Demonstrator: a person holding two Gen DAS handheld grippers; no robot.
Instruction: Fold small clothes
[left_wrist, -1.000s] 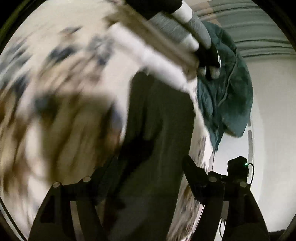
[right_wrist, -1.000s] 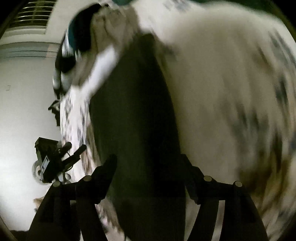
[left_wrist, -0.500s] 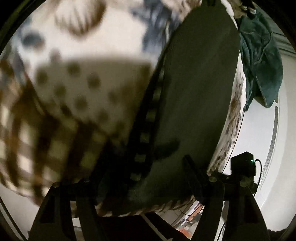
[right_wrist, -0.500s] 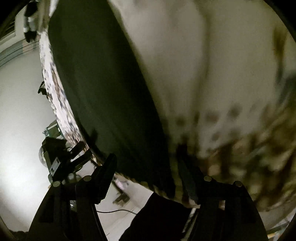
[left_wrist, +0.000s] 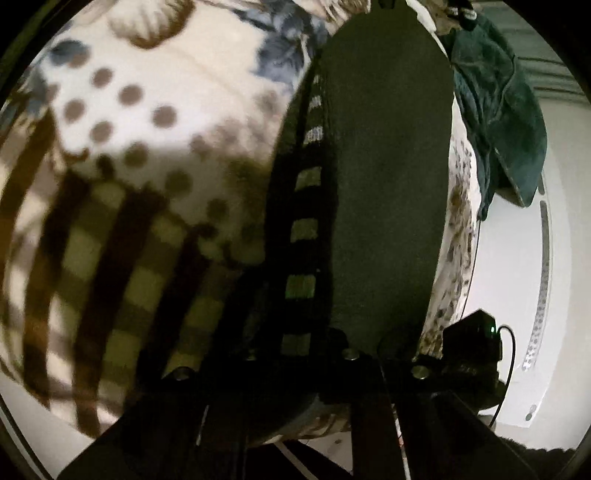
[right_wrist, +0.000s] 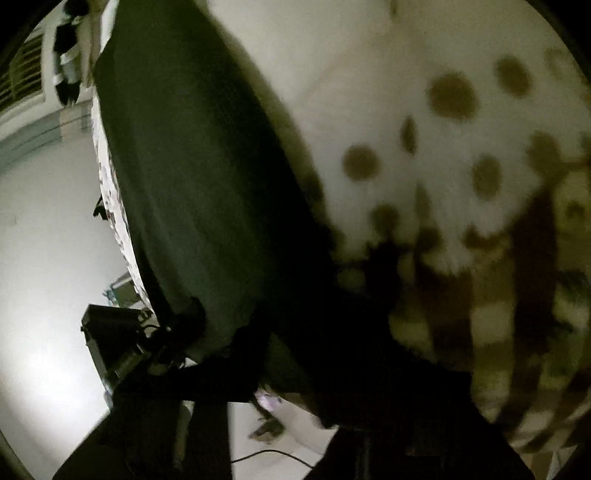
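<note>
A patterned bedspread (left_wrist: 155, 122) is seen beyond the fingers; on it a dark garment (left_wrist: 388, 177) is spread lengthwise ahead of them. Its near hem is being closed upon by left gripper (left_wrist: 347, 347) and right gripper (right_wrist: 236, 350). A thin pinch may slip, or bedspread may be caught. No containers are visible.

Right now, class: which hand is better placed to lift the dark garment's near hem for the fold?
Left, narrowly. The left gripper is closing on the dark garment, hem between its jaws. The right gripper is closing at that hem too, but shadow hides whether it has cloth.
</note>
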